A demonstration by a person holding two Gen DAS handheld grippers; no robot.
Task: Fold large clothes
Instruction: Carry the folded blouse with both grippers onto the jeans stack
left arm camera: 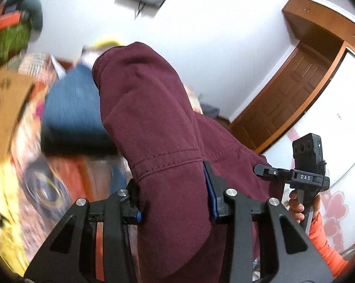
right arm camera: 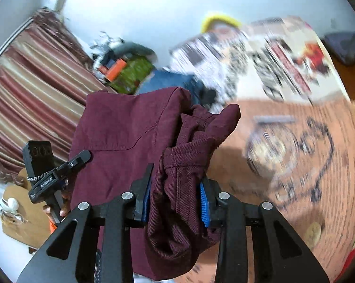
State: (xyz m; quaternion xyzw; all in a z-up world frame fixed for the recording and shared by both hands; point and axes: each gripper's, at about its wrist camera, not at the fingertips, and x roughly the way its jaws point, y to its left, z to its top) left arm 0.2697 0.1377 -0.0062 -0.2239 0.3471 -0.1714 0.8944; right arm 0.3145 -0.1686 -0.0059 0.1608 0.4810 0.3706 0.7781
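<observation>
A maroon garment (left arm camera: 153, 122) of heavy twill hangs bunched between both grippers, lifted off the bed. My left gripper (left arm camera: 175, 202) is shut on a thick hemmed fold of it, blue pads pressing the cloth from both sides. In the right wrist view the same maroon garment (right arm camera: 120, 127) spreads to the left, and my right gripper (right arm camera: 176, 200) is shut on a gathered seamed edge. The other gripper (left arm camera: 304, 167) shows at the right of the left wrist view, held by a hand in an orange sleeve (left arm camera: 326, 243). The left gripper (right arm camera: 50, 172) appears at the left of the right wrist view.
A patterned orange bedspread (right arm camera: 295, 165) lies below, blurred. Blue jeans (left arm camera: 71, 108) and a pile of printed cloth (right arm camera: 224, 59) sit farther back. A wooden door (left arm camera: 288, 94), a white wardrobe (left arm camera: 330, 118) and striped curtains (right arm camera: 31, 82) bound the room.
</observation>
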